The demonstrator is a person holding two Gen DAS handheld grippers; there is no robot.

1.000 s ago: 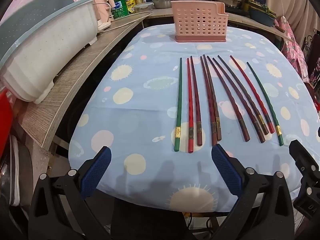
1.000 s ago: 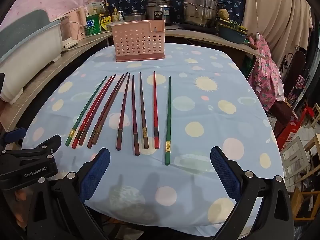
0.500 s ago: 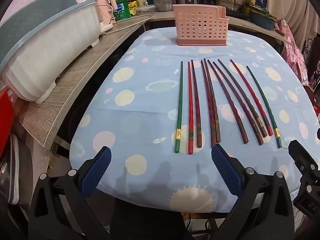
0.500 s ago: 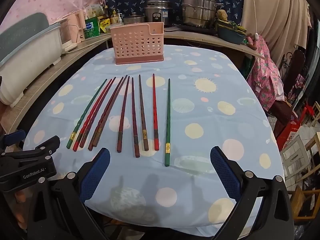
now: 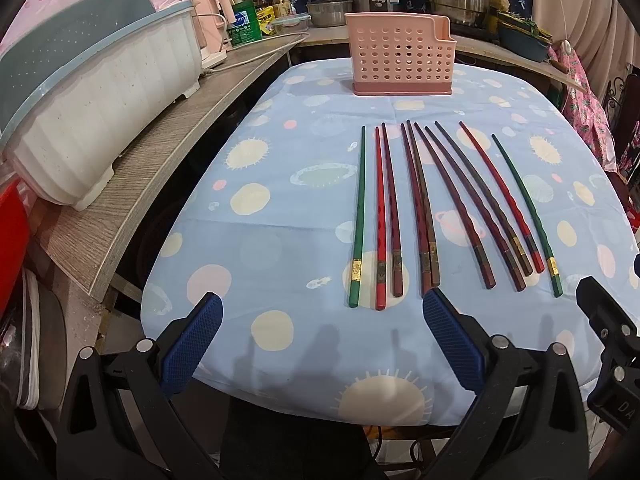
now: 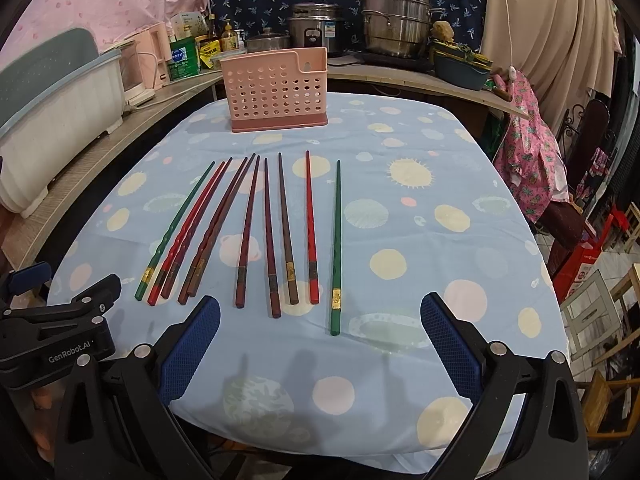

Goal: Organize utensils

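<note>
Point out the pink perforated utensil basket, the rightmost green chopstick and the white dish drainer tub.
pink perforated utensil basket (image 6: 276, 92), right wrist view, on its front perforated wall.
rightmost green chopstick (image 6: 337, 248), right wrist view, on its mid shaft.
white dish drainer tub (image 5: 108, 108), left wrist view, on its ribbed side wall.

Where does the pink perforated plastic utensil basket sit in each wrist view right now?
Left wrist: pink perforated plastic utensil basket top centre, at the table's far end beyond the chopsticks.
Right wrist: basket upper left of centre.
Shared landmark: the rightmost green chopstick.
</note>
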